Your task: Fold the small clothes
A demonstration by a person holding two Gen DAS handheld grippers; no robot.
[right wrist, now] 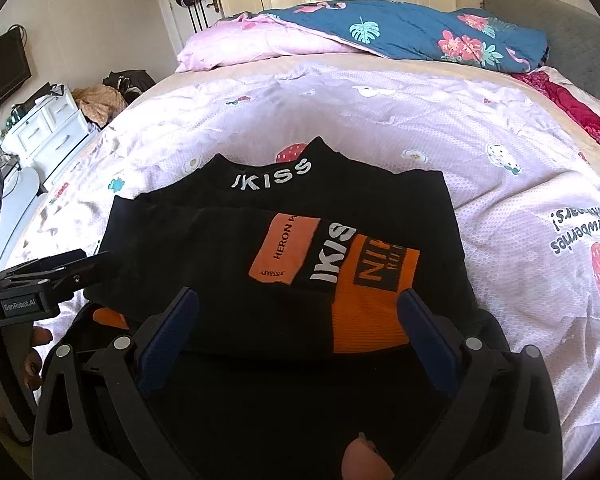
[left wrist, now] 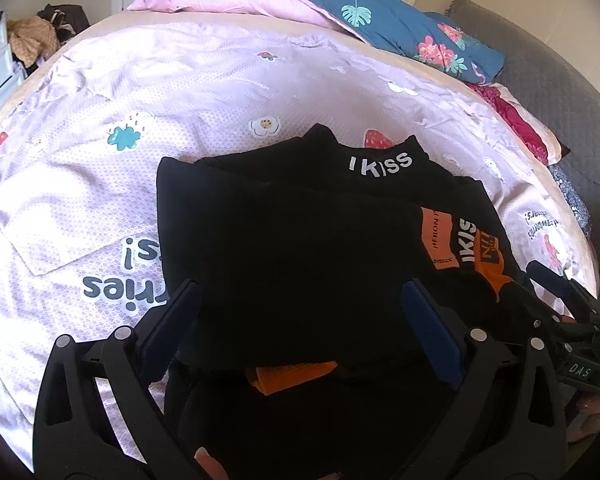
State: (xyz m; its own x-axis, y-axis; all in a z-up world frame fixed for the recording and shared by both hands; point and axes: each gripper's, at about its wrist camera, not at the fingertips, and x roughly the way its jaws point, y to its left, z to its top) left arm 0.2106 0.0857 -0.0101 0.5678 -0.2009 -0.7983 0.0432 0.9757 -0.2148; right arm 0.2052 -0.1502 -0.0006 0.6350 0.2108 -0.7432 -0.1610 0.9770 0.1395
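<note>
Sunny bedroom first: a big bed (right wrist: 380, 128) fills both views, with a pale sheet printed with strawberries and flowers. At the far end lies a bunched blue and pink quilt (right wrist: 400, 36). White drawers (right wrist: 44, 128) stand off to one side.

On the near part of the bed lies a black top (right wrist: 300, 216) with white letters on its collar and orange patches. It looks partly folded, with one black layer laid across the body. The near edge hangs down toward the cameras.

The left tool (left wrist: 300, 312) hovers over the black cloth on its side. Its two blue pads stand wide apart and hold nothing. The right tool (right wrist: 300, 320) sits over the orange patch (right wrist: 364, 312), also wide apart and holding nothing.

I think one fold is done and the next fold is about to start. The next move likely needs both tools to go down to the near edge, pinch it at two spots, and lift it evenly up toward the collar so the cloth stays flat.
</note>
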